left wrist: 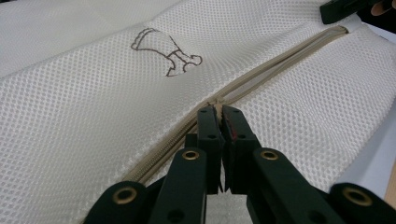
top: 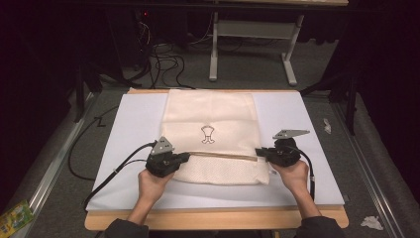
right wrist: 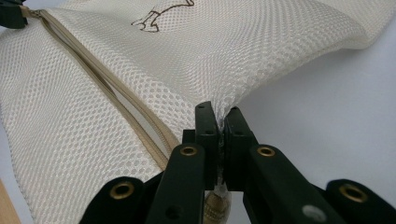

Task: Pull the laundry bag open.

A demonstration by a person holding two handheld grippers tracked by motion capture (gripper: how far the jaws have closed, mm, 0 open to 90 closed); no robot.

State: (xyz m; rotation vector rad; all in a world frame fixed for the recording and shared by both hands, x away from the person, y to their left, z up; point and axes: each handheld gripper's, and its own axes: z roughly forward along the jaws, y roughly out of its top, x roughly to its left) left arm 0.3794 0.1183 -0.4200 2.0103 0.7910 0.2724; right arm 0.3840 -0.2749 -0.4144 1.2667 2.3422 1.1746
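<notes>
High view: we see a mesh bag (top: 210, 139) flat on the table (top: 297, 198).
Left gripper (left wrist: 219, 112): clenched on the zipper pull (left wrist: 215, 101).
Right gripper (right wrist: 219, 114): pinching the bag's edge.

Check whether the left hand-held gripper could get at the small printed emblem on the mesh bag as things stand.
Probably yes, once it lets go: the emblem lies bare on the mesh bag with nothing over it. For now the left hand-held gripper is shut on the zipper.
</notes>
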